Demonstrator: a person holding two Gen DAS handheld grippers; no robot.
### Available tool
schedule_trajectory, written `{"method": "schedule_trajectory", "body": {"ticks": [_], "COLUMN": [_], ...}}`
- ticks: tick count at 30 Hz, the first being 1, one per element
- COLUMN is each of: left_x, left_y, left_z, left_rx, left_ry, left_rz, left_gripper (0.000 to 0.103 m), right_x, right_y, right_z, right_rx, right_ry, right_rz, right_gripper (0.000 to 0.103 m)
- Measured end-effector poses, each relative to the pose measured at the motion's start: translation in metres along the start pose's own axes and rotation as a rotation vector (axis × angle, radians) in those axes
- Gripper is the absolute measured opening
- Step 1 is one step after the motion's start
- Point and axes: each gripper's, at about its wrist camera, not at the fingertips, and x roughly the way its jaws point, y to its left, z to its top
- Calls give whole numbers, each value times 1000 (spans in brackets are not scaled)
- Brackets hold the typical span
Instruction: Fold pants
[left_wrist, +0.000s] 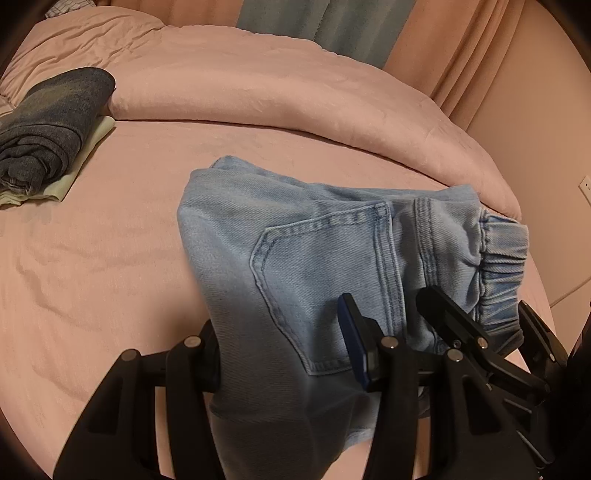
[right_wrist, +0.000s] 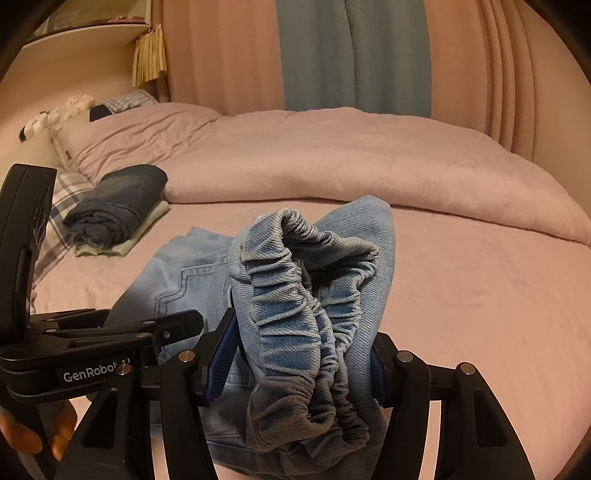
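Light-blue jeans (left_wrist: 295, 236) lie partly folded on the pink bed sheet (left_wrist: 110, 258), back pocket up. My left gripper (left_wrist: 280, 343) is shut on the jeans' near edge, and denim fills the gap between its fingers. Just to its right, my right gripper (left_wrist: 480, 314) clamps the elastic waistband (left_wrist: 502, 254). In the right wrist view the bunched waistband (right_wrist: 306, 306) sits squeezed between the blue pads (right_wrist: 221, 354) of the right gripper (right_wrist: 301, 358), raised off the sheet. The left gripper (right_wrist: 177, 328) shows at the left, over the jeans' pocket area (right_wrist: 184, 280).
A folded dark-blue pair of jeans (left_wrist: 55, 125) rests on a pale green garment (left_wrist: 92, 147) at the far left. A rolled-back pink duvet (left_wrist: 295, 92) crosses the bed behind. Plaid pillow (right_wrist: 66, 199) and curtains (right_wrist: 351, 55) lie beyond. A person's fingers (right_wrist: 22, 435) show bottom left.
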Motion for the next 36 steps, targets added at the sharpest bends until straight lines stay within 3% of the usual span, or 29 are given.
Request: {"method": "schedule_trajectory", "body": {"ticks": [36], "left_x": [36], "left_y": [-8], "left_z": [23], "left_rx": [-13], "left_ry": [60], "left_rz": [24], "left_gripper": [49], "right_x": [33], "right_y": [1], "right_z": [9], "right_rx": [-3], "right_ry": [50], "right_rz": [-31], "right_gripper": [62]}}
